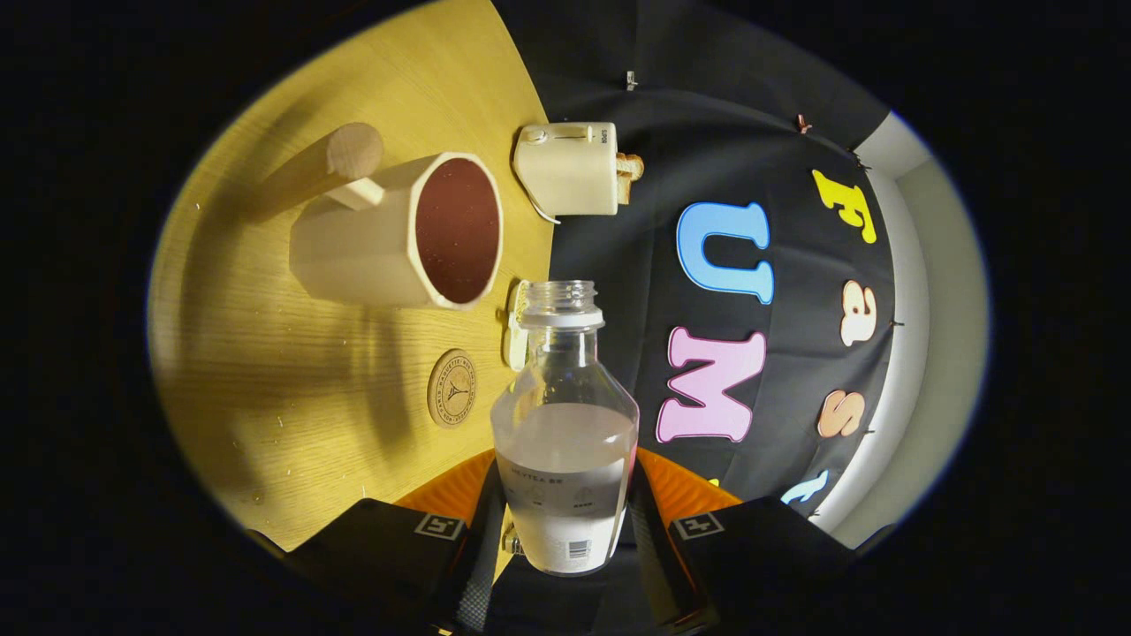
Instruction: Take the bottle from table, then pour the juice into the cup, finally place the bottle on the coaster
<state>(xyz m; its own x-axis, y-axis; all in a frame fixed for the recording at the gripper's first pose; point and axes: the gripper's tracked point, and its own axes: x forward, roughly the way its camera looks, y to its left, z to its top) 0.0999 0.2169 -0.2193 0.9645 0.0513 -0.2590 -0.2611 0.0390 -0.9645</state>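
Note:
My gripper (565, 508) is shut on a clear bottle (565, 442), one finger pressing on each side of its lower body. The bottle has no cap and holds cloudy white liquid to about half its height. Its open mouth (560, 296) points ahead, away from the fingers. The view is rolled, so the wooden table (265, 371) stands to the left of the bottle. A big cream cup (398, 234) with a dark red inside and a wooden handle stands on the table, just beyond the bottle's mouth. A round wooden coaster (451, 389) lies on the table beside the bottle's shoulder.
A cream toaster (567, 168) with a slice of bread in it stands at the table's far edge, beyond the cup. A small cream object (514, 340) sits behind the bottle's neck. The black cloth wall (751, 132) rises past the table's edge.

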